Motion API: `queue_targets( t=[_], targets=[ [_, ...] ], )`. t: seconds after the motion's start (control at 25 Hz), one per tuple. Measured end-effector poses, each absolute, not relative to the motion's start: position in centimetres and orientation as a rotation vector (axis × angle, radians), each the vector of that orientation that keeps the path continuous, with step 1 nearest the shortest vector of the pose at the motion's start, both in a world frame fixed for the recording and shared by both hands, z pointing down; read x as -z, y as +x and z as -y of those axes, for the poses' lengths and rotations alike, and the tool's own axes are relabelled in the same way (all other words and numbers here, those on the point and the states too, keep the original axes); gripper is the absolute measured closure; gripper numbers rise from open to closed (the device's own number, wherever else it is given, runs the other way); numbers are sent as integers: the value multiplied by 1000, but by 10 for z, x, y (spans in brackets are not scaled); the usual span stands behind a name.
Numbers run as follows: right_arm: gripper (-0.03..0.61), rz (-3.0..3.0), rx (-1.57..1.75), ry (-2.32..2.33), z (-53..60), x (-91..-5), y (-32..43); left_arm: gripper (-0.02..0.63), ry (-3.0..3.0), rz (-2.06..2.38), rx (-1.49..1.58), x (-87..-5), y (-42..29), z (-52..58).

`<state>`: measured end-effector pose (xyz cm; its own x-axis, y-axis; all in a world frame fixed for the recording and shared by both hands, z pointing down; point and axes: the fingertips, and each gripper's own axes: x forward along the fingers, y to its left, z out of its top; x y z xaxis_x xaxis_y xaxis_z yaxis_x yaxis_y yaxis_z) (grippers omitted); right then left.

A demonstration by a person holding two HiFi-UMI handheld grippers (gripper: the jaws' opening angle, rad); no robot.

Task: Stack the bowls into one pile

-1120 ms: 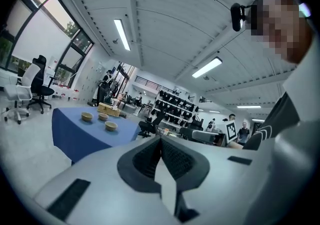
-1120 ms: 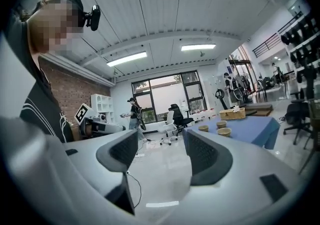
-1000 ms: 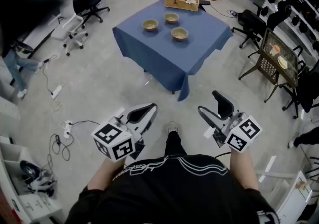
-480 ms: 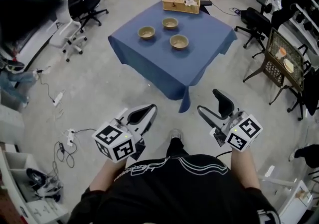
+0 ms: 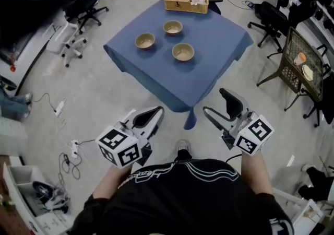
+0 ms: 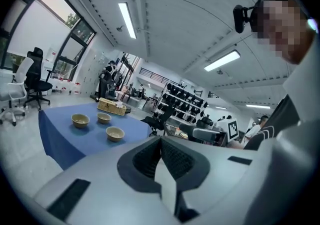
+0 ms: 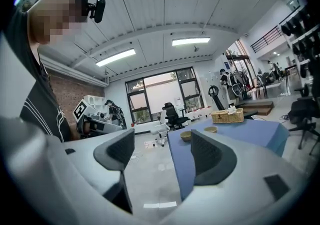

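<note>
Left hand-held gripper (image 5: 156, 112): I am holding it low in front of my body. Its jaws are sitting together, pad against pad, with nothing between them.
Right hand-held gripper (image 5: 215, 103): I am holding it level with the left one and apart from it. Its jaws are standing wide, having just been opening. Nothing is lying between them; only the floor (image 5: 104, 93) and the edge of the cloth are showing through the gap.
Aim: I am pointing both hand-held grippers roughly level toward the surface (image 5: 232, 27), and both are staying well short of it.
Surface: it is standing ahead of me under a blue cloth (image 5: 219, 51) that is hanging down over the near corner.
Bowls: three tan bowls are sitting upright on the cloth, each apart from the others and none resting inside another.
Left bowl (image 5: 145, 40): it is sitting toward the left edge of the cloth.
Far bowl (image 5: 173, 27): it is sitting nearest the basket.
Near bowl (image 5: 183, 51): it is sitting closest to me, right of the left bowl.
Wicker basket (image 5: 185, 2): it is sitting at the far edge of the surface, beyond the far bowl.
Office chairs (image 5: 86, 4): they are standing on the floor on both sides of the surface.
</note>
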<state>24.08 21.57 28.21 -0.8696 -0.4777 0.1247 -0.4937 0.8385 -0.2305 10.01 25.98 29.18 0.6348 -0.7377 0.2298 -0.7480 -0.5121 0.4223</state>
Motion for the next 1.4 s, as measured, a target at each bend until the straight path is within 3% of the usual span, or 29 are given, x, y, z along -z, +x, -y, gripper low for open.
queue_targets(
  t=[0.52, 1.4],
  targets=[
    [230, 2952, -377, 730, -124, -291, 238, 591, 2397, 1184, -32, -294, 107, -159],
    [232, 2920, -442, 787, -76, -304, 215, 591, 2371, 1214, -16, -312, 77, -117]
  ],
)
